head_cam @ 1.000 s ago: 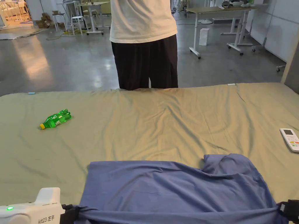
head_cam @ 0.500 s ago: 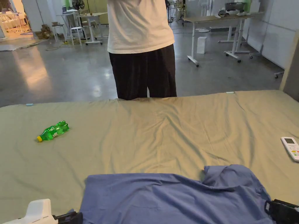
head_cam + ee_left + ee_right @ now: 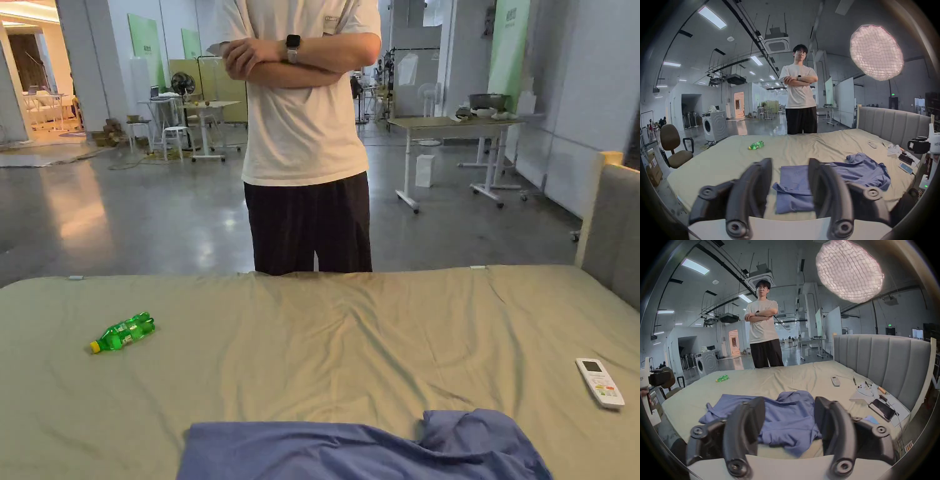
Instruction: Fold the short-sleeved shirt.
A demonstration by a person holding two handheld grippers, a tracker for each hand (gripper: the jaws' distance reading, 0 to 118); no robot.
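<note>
In the left gripper view I see my left gripper [image 3: 790, 168] with jaws spread, empty, held above the near edge of the olive-green bed sheet [image 3: 802, 146]; the rumpled blue short-sleeved shirt [image 3: 859, 172] lies beyond and between them, untouched. In the right gripper view my right gripper [image 3: 790, 404] is likewise spread and apart from the shirt. From the head view, the shirt sits at the sheet's near edge, well apart from a green plastic bottle [image 3: 122, 333] and a white remote control [image 3: 599, 382].
</note>
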